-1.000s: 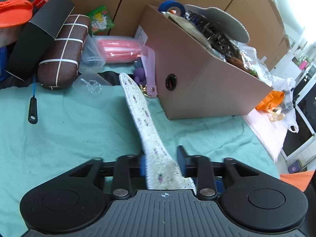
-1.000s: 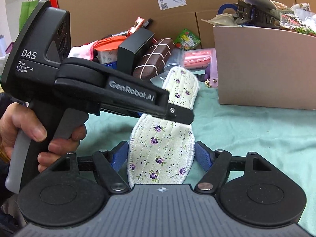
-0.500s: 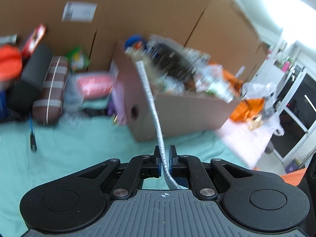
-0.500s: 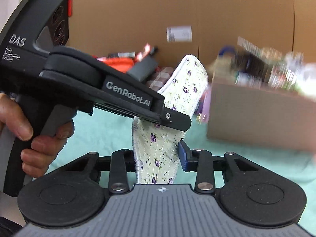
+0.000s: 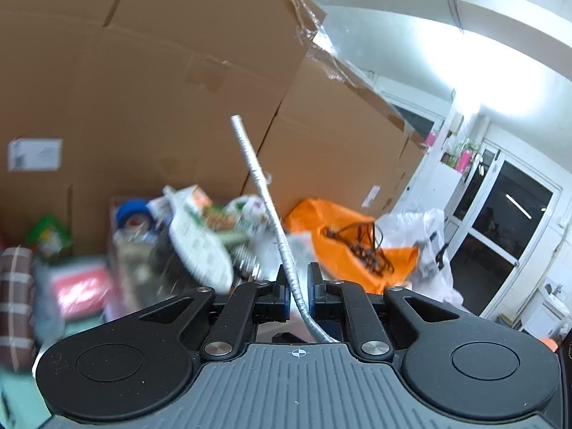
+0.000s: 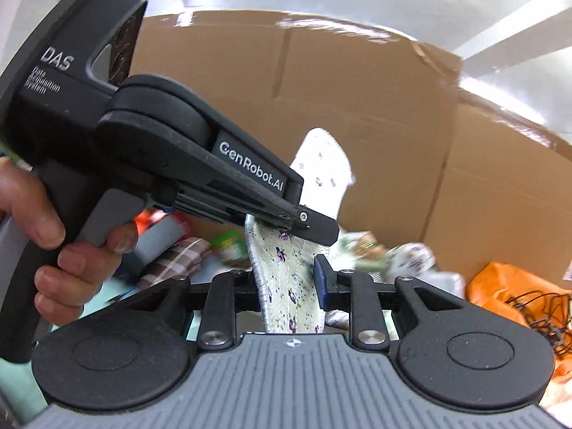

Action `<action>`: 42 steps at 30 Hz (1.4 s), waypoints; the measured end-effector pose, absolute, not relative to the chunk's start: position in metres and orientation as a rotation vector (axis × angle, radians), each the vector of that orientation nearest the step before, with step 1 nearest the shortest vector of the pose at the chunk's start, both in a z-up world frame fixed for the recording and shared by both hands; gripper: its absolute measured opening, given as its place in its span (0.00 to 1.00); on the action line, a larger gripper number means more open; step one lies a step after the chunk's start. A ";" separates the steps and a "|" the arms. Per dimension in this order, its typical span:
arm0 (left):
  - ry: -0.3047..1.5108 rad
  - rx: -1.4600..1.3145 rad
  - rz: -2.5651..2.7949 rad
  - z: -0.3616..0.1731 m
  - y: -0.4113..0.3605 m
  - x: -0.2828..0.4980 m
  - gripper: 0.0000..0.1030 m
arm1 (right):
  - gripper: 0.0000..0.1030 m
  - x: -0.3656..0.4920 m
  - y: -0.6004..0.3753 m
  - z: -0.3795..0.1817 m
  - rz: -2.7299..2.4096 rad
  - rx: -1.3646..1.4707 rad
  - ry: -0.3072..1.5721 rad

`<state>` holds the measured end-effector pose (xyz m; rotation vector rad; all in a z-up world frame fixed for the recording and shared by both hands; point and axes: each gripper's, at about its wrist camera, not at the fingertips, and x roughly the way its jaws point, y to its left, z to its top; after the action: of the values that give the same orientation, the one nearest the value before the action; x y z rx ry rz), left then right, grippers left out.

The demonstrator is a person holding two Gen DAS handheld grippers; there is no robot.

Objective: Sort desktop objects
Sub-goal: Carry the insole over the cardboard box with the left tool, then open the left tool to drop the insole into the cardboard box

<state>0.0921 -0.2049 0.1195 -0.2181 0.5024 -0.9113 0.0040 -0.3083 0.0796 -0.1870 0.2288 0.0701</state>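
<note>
My left gripper (image 5: 297, 289) is shut on a floral quilted insole (image 5: 266, 207), seen edge-on and standing up from the jaws. In the right wrist view the same insole (image 6: 286, 279) shows its face with purple flowers. It stands between the fingers of my right gripper (image 6: 287, 279), whose jaws are closed onto its two edges. The left gripper body (image 6: 228, 171) crosses in front from the left, held by a hand. Both grippers and the insole are raised above the full cardboard box (image 5: 200, 236).
A large cardboard wall (image 5: 143, 107) stands behind. A brown checked case (image 5: 16, 296) and a pink packet (image 5: 78, 286) lie at left. An orange bag (image 5: 343, 239) with black cords and white plastic bags lie at right.
Both grippers have lifted and tilted upward with the insole, from the teal cloth to above the box. The right jaws narrowed onto the insole's edges.
</note>
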 end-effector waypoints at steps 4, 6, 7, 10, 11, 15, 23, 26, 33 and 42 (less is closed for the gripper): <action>0.513 -0.237 -0.940 0.124 -0.237 0.132 0.06 | 0.28 0.040 -0.335 0.088 0.017 -0.182 0.227; 0.535 -0.238 -0.945 0.121 -0.252 0.153 0.06 | 0.28 0.060 -0.347 0.087 0.000 -0.177 0.238; 0.542 -0.236 -0.944 0.119 -0.258 0.162 0.06 | 0.28 0.069 -0.353 0.086 -0.006 -0.172 0.242; 0.553 -0.213 -0.929 0.109 -0.276 0.187 0.06 | 0.28 0.096 -0.368 0.080 -0.017 -0.156 0.259; 0.559 -0.204 -0.922 0.106 -0.280 0.195 0.06 | 0.28 0.105 -0.373 0.078 -0.018 -0.150 0.267; 0.598 -0.181 -0.870 0.091 -0.288 0.222 0.15 | 0.29 0.138 -0.386 0.066 0.008 -0.118 0.305; 0.567 -0.162 -0.792 0.085 -0.272 0.235 0.74 | 0.73 0.149 -0.386 0.050 0.023 -0.138 0.278; 0.562 -0.175 -0.798 0.087 -0.267 0.236 0.90 | 0.81 0.149 -0.388 0.049 0.022 -0.136 0.275; 0.586 -0.068 -0.874 0.090 -0.277 0.226 1.00 | 0.84 0.148 -0.390 0.048 0.008 -0.127 0.284; 0.638 -0.021 -0.913 0.094 -0.269 0.209 1.00 | 0.87 0.126 -0.381 0.047 0.004 -0.131 0.281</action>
<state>0.2091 -0.2692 0.0937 -0.0208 0.6377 -0.9133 0.1258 -0.3813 0.0474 -0.1311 0.2809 0.0037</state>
